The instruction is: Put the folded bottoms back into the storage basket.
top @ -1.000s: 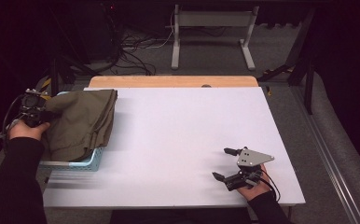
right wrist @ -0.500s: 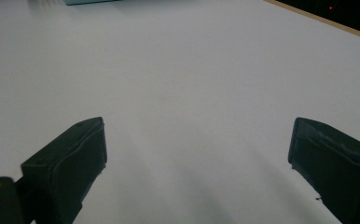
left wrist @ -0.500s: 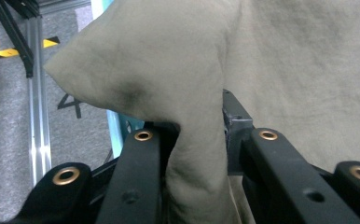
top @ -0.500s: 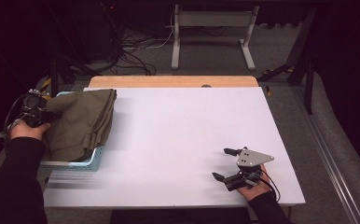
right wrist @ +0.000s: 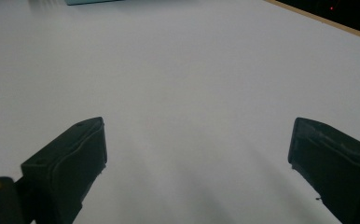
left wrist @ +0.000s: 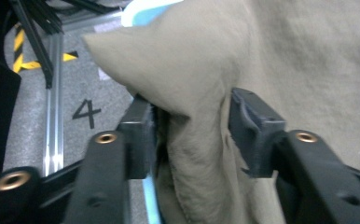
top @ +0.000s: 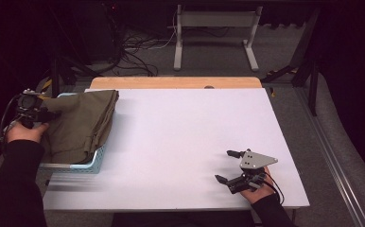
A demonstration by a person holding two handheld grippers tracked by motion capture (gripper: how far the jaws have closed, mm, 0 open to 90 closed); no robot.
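- Your right gripper (top: pixel 231 166) rests on the near right part of the white tabletop (top: pixel 185 137), jaws spread wide with nothing between them; in the right gripper view there is bare surface ahead of it. Keep it parked there, well apart from the work, until the cloth calls for a second hand.
- At the left edge, your left gripper (left wrist: pixel 190 135) sits at the folded olive-green cloth garment (top: pixel 83 123), which lies in the light blue plastic basket (top: pixel 93 163) with its folded edge hanging over the basket's right rim.
- Those jaws have just been opening: a ridge of the fabric runs up between them, against the left pad, but a gap shows at the right pad, so the pinch looks let go rather than firm.
- If you mean to release, open fully and back straight out so no fold snags a pad and drags the pile askew.
- If you mean to lift, push deeper and close on several layers, not the top fold alone.
- Beyond the tabletop, a wooden strip (top: pixel 176 82) borders the far edge.
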